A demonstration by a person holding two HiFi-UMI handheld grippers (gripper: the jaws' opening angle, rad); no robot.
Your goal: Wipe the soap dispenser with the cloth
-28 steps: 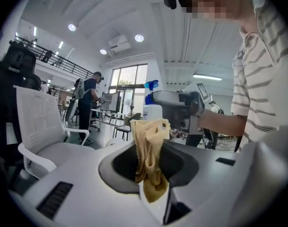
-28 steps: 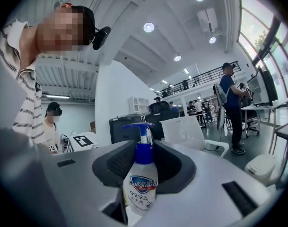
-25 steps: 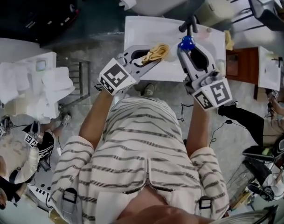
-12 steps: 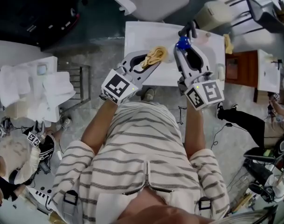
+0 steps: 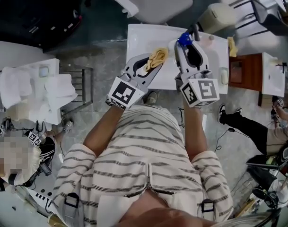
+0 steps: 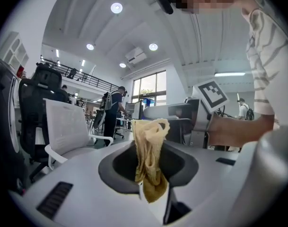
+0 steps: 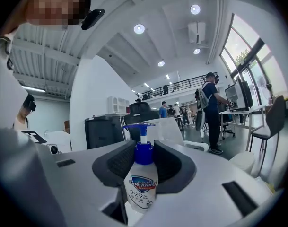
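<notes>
Soap dispenser: is standing upright between the jaws of the right gripper, its blue collar level with the pads and its pump head rising past the tips.
Right gripper: its jaws are standing partly apart and pressing on the bottle from both sides.
Left gripper: its jaws are pinching nearly together on the yellow cloth, whose folds are bunching up beyond the tips.
Edges: both grippers' tips are reaching over the near edge of the white table; bare tabletop is lying ahead of the left gripper.
Open room: a narrow gap is separating cloth and dispenser; a dark object is sitting just beyond the right gripper's tips.
Change: the right gripper has been swinging in toward the left one, so the gap between them is narrowing; both grips are staying as they were.
Hidden: in the head view the right gripper's jaws are covering the bottle's body, leaving only the blue top showing; in the right gripper view the bottle's base is sinking out of sight between the jaws; the dark object is too small to identify.
</notes>
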